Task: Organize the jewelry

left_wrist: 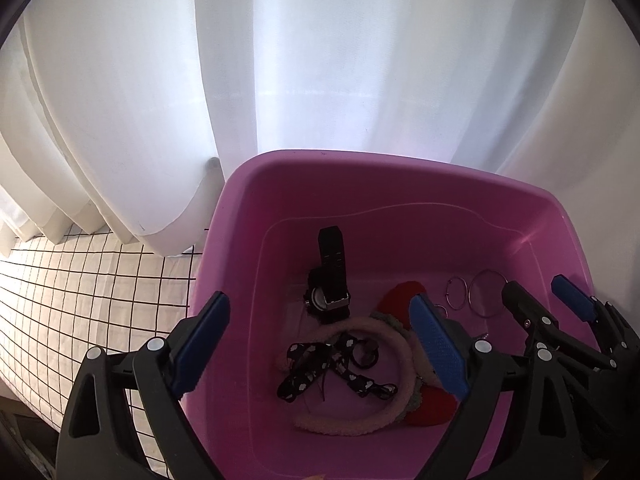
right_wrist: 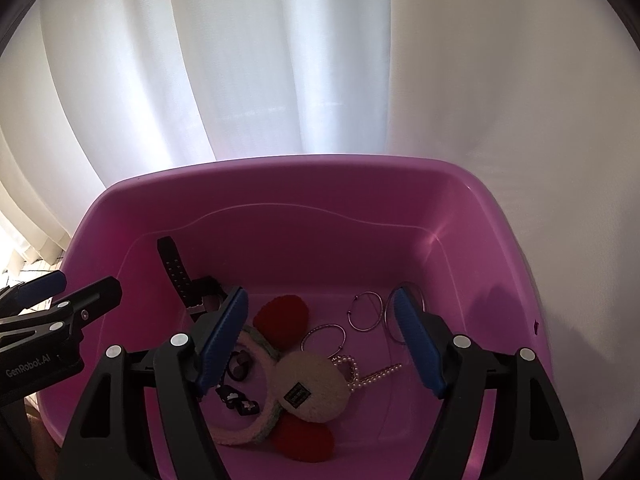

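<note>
A pink plastic bin (left_wrist: 400, 184) (right_wrist: 304, 184) holds the jewelry. Inside lie a black watch (left_wrist: 330, 276) (right_wrist: 176, 270), a fuzzy pink headband with red ears (left_wrist: 384, 364) (right_wrist: 308, 384), a black patterned bow (left_wrist: 316, 372), silver hoop bangles (left_wrist: 476, 292) (right_wrist: 362, 312) and a pearl string (right_wrist: 360, 372). My left gripper (left_wrist: 320, 348) is open and empty above the bin's left side. My right gripper (right_wrist: 320, 340) is open and empty above the headband; it also shows in the left wrist view (left_wrist: 548, 300).
White curtains (left_wrist: 280, 60) (right_wrist: 260, 60) hang right behind the bin. A white cloth with a black grid (left_wrist: 80, 292) covers the surface left of the bin. The left gripper shows at the left edge of the right wrist view (right_wrist: 68, 292).
</note>
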The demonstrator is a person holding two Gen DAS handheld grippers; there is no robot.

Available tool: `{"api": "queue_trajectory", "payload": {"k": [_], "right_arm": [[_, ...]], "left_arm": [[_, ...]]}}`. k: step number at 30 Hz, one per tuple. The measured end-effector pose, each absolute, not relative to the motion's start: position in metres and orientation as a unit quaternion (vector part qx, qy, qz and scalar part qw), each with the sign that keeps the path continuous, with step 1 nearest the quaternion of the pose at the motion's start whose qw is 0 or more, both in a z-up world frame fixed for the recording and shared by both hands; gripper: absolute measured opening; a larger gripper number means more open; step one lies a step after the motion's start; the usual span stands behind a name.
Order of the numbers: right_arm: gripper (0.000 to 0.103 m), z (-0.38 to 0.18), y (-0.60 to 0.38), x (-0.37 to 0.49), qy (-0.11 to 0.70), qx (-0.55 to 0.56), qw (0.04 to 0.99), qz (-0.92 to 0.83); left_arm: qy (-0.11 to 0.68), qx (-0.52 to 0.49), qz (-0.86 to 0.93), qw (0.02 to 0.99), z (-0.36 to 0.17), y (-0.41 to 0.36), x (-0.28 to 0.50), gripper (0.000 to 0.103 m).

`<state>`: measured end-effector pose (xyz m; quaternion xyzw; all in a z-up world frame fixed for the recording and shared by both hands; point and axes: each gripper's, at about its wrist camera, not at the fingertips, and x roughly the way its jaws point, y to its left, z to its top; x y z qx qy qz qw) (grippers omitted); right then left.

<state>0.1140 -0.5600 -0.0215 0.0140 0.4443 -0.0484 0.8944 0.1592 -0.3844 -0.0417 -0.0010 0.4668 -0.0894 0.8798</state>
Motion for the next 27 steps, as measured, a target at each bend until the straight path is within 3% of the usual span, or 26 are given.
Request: {"api": "queue_trajectory", "payload": {"k": [27], "right_arm": [[0.072,-0.0208,-0.5606,0.1141,0.443,0.002,0.895,-0.050]], "left_arm": [[0.457,0.024,-0.087,0.885,-0.0355,-0.3864,0.1538,0.090]]}}
